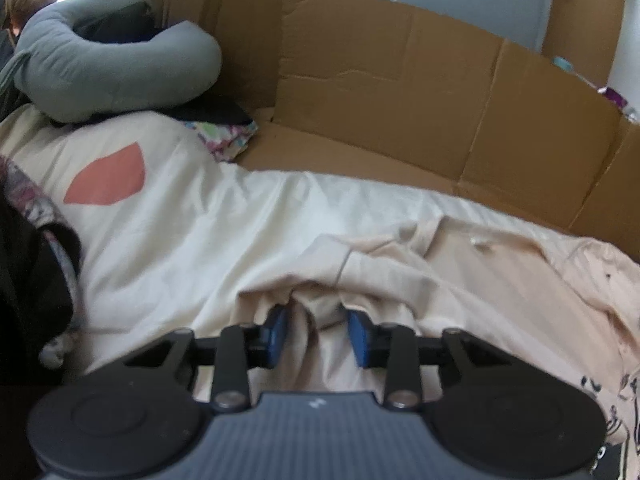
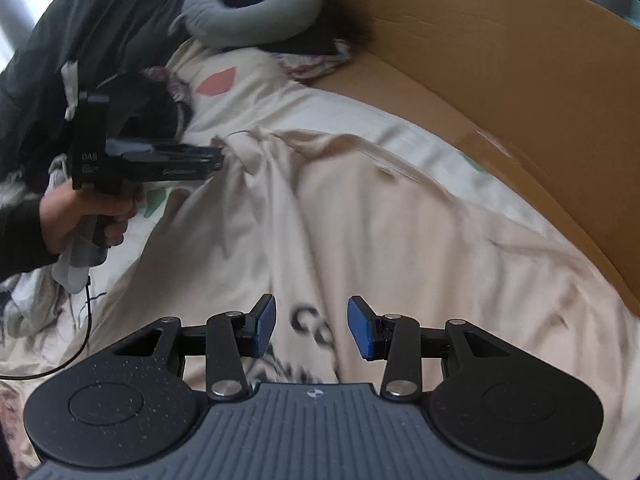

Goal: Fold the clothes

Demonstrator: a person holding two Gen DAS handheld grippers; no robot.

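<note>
A pale beige T-shirt [image 1: 480, 280] with black print lies rumpled on a cream bedsheet [image 1: 180, 220]. In the left wrist view my left gripper [image 1: 316, 320] is open, its blue pads [image 1: 276, 332] on either side of a bunched fold at the shirt's edge, and cloth drapes over the fingertips. The right wrist view shows the left gripper [image 2: 220, 160], held by a hand [image 2: 80, 216], pushed into that bunched edge of the T-shirt [image 2: 360, 220]. My right gripper [image 2: 312, 320] hovers open above the shirt's printed part and holds nothing.
Brown cardboard walls [image 1: 400, 80] border the far and right sides [image 2: 480, 60]. A grey neck pillow [image 1: 100, 64] and dark clothing [image 1: 24, 280] lie at the left. The sheet carries a coral shape [image 1: 108, 176]. A black cable [image 2: 86, 320] trails from the left gripper.
</note>
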